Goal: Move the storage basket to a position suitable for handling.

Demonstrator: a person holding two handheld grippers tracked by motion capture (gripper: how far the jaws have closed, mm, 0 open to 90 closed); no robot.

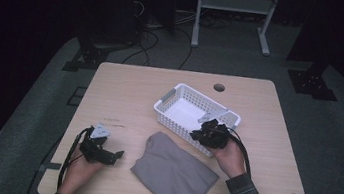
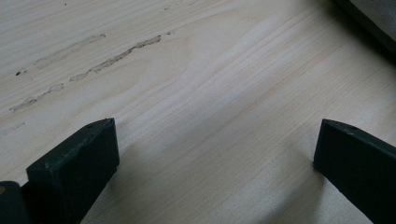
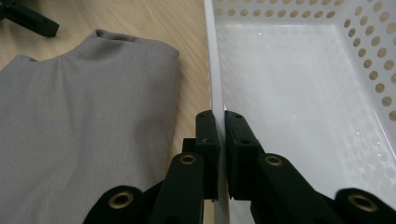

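Left gripper [image 1: 113,155] low over bare tabletop [image 2: 201,93], jaws spread wide, nothing between them. Just to its right, a folded grey cloth [image 1: 173,172] lying flat, touching neither gripper. Beyond the cloth, right gripper [image 3: 219,140] clenched on the near wall of a white perforated basket [image 1: 181,89], one jaw outside, one inside, rim pinched between. Basket interior ahead of that gripper, holding nothing; cloth just beside its outer jaw.
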